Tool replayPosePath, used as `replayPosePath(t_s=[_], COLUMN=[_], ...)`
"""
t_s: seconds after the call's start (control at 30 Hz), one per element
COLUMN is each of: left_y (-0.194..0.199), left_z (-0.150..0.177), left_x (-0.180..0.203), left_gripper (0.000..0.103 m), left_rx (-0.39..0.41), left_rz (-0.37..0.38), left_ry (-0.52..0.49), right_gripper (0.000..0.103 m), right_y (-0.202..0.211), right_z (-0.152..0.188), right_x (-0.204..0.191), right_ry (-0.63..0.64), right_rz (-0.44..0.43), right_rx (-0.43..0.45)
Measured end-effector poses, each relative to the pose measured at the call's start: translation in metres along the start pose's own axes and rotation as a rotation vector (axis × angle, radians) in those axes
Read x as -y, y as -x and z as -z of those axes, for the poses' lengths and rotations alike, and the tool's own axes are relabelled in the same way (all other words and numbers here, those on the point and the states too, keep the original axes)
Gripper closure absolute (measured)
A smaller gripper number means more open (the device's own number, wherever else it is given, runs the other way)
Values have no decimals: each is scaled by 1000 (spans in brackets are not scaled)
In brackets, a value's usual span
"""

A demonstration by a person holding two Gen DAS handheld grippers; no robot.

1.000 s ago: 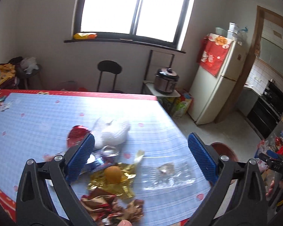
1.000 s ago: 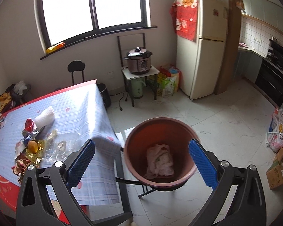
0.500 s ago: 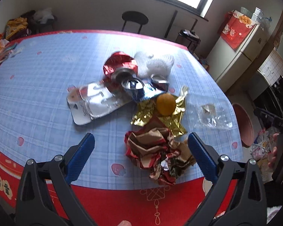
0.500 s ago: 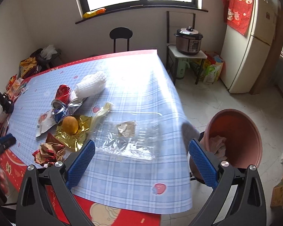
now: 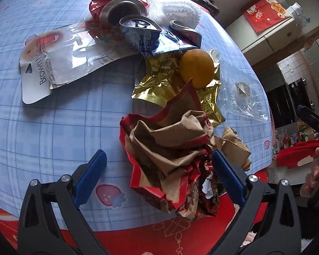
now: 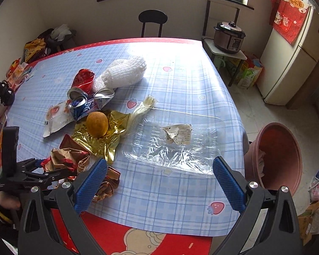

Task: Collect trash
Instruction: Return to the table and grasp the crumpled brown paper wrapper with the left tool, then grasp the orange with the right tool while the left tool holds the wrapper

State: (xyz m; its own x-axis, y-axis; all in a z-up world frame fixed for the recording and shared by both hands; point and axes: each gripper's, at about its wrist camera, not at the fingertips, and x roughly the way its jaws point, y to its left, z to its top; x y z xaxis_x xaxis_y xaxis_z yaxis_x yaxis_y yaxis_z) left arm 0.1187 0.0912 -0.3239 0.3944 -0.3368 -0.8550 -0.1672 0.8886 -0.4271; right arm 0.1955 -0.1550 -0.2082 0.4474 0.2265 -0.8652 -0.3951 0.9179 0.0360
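Left gripper (image 5: 158, 174) spread wide, fingers straddling the crumpled red-and-brown wrapper (image 5: 170, 148) near the table (image 5: 42, 127) edge. Right gripper (image 6: 159, 182) likewise released, hovering just short of the clear plastic tray (image 6: 172, 142), with the brown bin (image 6: 280, 159) beside the table

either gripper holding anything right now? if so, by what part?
Nothing held. The left gripper is open, its fingers either side of the crumpled red-brown wrapper, not closed on it. The right gripper is open above the clear plastic tray.
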Motion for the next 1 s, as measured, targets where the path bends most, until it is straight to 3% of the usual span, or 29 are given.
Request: replayPosePath(t_s=[0.23, 0.3, 0.5, 0.73, 1.0], left_y=[-4, -1, 15, 60, 116], left_z=[-4, -3, 2, 6, 6], left_x=[4, 0, -13, -40, -79], left_gripper=[11, 21, 39, 42, 42], left_rx=[-20, -22, -9, 71, 204], left_rz=[-20, 2, -23, -35, -111], left_ry=[-60, -50, -42, -6, 93], right_gripper=[5, 5, 6, 31, 41], right_y=[-10, -13, -27, -69, -120], right_z=[-7, -10, -20, -39, -52], right_x=[-13, -18, -39, -78, -115], right_ry=[5, 16, 67, 146, 209], right_rz=[-30, -42, -106, -178, -134], right_rx=[-22, -25, -26, -50, -82])
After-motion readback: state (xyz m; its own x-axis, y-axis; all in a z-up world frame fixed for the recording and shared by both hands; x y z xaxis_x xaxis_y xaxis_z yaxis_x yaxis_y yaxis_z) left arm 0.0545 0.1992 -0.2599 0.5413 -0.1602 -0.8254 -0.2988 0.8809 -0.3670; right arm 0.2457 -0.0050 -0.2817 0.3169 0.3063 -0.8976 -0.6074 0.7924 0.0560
